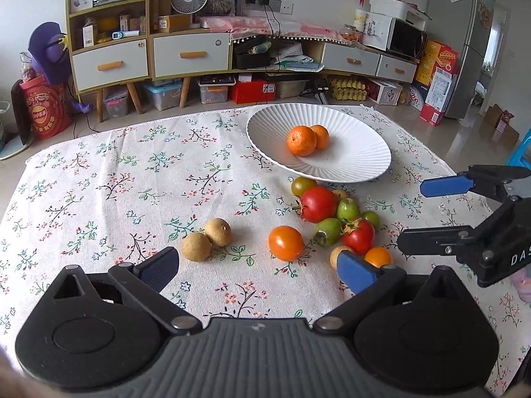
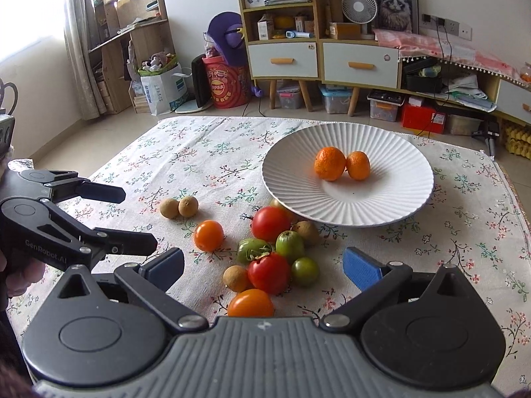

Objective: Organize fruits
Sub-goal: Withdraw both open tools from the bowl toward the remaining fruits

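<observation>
A white ribbed plate point(image 1: 351, 162) point(image 2: 391, 199) holds two oranges point(image 1: 301, 140) point(image 2: 329, 163). In front of it lies a cluster of red, green and orange tomatoes point(image 1: 318, 204) point(image 2: 269, 224) mixed with brown longans. An orange tomato point(image 1: 286, 243) point(image 2: 208, 235) and two longans point(image 1: 217, 232) point(image 2: 179, 207) lie apart to the left. My left gripper point(image 1: 257, 267) is open and empty, low over the cloth before the orange tomato. My right gripper point(image 2: 264, 267) is open and empty, with the cluster's near fruits between its fingers. Each gripper shows in the other's view point(image 1: 428, 212) point(image 2: 132, 219).
The table point(image 1: 116, 182) has a floral cloth, with edges at the far side and left. Beyond it stand a low cabinet with drawers point(image 1: 190, 54), storage boxes on the floor, a fridge point(image 1: 464, 33) at the right and a red drum point(image 2: 227, 83).
</observation>
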Available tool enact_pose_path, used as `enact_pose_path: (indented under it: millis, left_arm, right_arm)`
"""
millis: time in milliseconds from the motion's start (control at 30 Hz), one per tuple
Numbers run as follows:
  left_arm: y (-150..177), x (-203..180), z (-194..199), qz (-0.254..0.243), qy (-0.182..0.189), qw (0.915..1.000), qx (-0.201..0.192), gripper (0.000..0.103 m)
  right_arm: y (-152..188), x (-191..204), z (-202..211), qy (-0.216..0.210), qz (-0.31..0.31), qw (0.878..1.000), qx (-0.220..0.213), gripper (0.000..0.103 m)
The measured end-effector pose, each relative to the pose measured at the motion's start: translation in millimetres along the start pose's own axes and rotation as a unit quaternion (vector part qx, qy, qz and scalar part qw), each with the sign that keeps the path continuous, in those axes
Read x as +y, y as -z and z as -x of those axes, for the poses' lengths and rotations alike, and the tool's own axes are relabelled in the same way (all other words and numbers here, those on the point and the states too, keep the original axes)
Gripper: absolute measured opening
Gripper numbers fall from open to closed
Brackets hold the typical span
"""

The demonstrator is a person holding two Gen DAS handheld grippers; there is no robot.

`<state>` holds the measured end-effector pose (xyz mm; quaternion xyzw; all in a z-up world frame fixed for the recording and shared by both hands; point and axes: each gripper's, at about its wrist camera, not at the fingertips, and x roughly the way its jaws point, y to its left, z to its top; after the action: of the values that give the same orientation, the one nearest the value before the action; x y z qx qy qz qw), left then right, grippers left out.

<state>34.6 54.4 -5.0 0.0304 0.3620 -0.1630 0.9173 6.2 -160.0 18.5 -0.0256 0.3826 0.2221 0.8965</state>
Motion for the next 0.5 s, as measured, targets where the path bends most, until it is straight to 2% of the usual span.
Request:
enact_pose_path:
  millis: [233, 333, 500]
  left_arm:
    - [24.8, 8.2, -0.5, -0.008, -0.004, 0.9999, -0.013, 0.100]
    - [35.4, 8.5, -6.9, -0.011, -0.007, 0.9999, -0.004, 0.100]
    - [46.4, 1.2, -20.2, -0.033, -0.010, 0.9992, 0.017, 0.100]
  right_arm:
    - [23.9, 6.1, -0.9, -0.003, 0.000, 1.000, 0.002, 0.102]
    - [33.7, 10.1, -4.4, -0.006, -0.002, 1.000, 0.014, 0.102]
    - [45.2, 24.2, -14.6, -0.011, 0.027, 0.999, 0.040, 0.101]
